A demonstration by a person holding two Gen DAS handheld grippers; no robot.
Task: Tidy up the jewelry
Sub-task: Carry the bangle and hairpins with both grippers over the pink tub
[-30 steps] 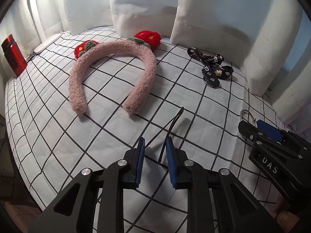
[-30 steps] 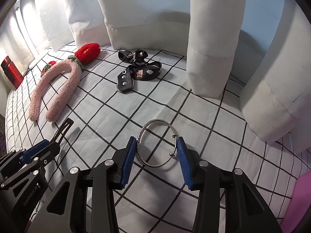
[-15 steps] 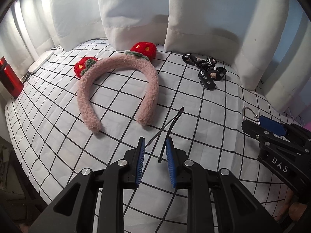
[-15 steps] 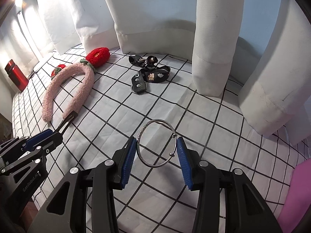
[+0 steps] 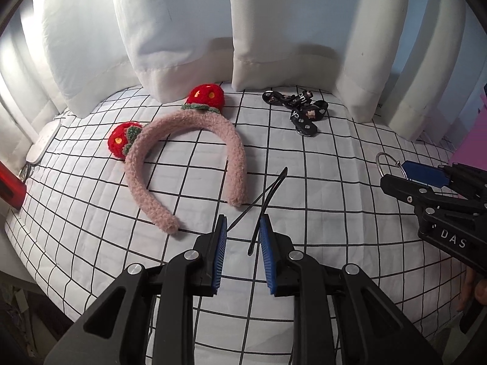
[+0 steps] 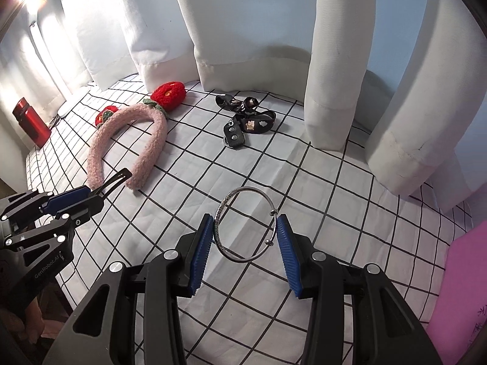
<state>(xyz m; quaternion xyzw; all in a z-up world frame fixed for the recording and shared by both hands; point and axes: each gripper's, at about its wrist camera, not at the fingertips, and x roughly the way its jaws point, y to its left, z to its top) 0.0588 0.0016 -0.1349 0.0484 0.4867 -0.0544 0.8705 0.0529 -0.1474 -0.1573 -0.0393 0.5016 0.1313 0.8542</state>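
The left gripper (image 5: 242, 228) is pinching a black hair clip (image 5: 268, 200), the right gripper (image 6: 243, 228) squeezing a silver bangle (image 6: 246, 222) (both above the checked sheet (image 6: 319, 182)).

Both wrist cams look steeply down along own claw at checked cloth (image 5: 304, 188); both share pink headband (image 6: 127, 140).

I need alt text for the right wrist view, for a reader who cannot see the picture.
The right gripper holds a silver bangle between its blue pads above a white checked cloth. At left, the left gripper grips a black hair clip; behind lie a pink fuzzy headband with red flowers and a black strap, before white curtains.
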